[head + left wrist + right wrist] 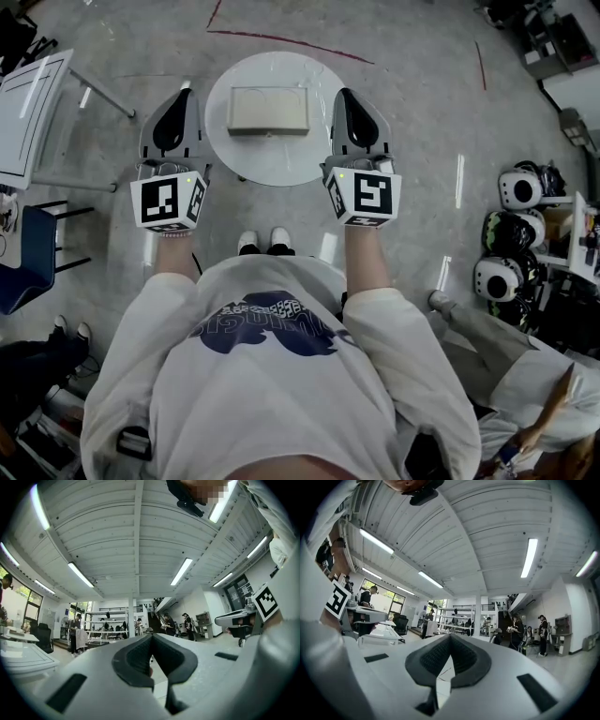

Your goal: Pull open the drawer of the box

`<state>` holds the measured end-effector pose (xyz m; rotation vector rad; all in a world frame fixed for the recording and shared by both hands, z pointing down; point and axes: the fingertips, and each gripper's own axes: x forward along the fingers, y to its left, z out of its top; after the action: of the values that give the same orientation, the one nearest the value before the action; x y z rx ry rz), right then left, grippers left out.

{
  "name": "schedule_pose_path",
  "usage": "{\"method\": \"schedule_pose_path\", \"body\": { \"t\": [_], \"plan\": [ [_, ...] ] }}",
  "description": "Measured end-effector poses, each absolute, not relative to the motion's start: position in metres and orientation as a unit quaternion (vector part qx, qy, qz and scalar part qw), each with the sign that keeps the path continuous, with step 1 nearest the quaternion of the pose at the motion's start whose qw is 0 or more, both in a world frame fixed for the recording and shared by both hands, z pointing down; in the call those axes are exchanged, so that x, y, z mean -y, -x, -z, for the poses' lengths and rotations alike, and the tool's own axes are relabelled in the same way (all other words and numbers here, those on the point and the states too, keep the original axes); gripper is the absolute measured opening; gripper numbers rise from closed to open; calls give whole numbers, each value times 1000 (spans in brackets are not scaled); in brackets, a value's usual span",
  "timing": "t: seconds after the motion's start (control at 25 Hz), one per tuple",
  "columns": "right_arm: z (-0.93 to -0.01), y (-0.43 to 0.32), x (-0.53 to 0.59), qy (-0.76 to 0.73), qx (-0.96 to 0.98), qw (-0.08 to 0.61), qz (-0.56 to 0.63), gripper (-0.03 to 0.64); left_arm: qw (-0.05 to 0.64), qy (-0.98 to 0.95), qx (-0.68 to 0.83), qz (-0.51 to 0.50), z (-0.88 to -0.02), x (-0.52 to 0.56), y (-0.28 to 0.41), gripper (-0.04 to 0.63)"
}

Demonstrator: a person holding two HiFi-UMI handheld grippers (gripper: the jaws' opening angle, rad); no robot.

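A pale rectangular box (269,111) lies on a small round white table (272,164) straight ahead of the person in the head view; its drawer looks pushed in. My left gripper (185,90) hovers to the left of the table, apart from the box, its jaws shut on nothing. My right gripper (343,94) hovers at the table's right edge, also shut and empty. Both gripper views look out across the room and up at the ceiling, with the closed left gripper (151,637) and right gripper (450,637) in front; the box is in neither.
A white desk (28,103) and a blue chair (23,258) stand at the left. Several helmets (514,187) sit on shelving at the right. Another person (534,394) is at the lower right. People and racks stand far across the hall (77,630).
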<state>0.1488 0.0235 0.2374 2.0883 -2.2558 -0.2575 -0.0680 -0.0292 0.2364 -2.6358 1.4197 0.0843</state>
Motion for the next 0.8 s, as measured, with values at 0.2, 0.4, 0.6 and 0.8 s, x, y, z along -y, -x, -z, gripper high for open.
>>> {"method": "schedule_pose_path", "body": {
  "t": [0.2, 0.4, 0.6, 0.8],
  "plan": [
    [-241, -174, -34, -679, 733, -20, 43, -3, 62, 870, -489, -7, -245, 27, 89, 8],
    [-248, -203, -41, -681, 732, -28, 23, 46, 26, 859, -511, 14, -262, 26, 116, 9],
    [-256, -222, -41, -676, 736, -21, 14, 66, -26, 857, -515, 29, -285, 21, 121, 45],
    [-267, -225, -38, -657, 754, -14, 8, 71, -53, 847, -526, 55, -308, 14, 118, 89]
  ]
}}
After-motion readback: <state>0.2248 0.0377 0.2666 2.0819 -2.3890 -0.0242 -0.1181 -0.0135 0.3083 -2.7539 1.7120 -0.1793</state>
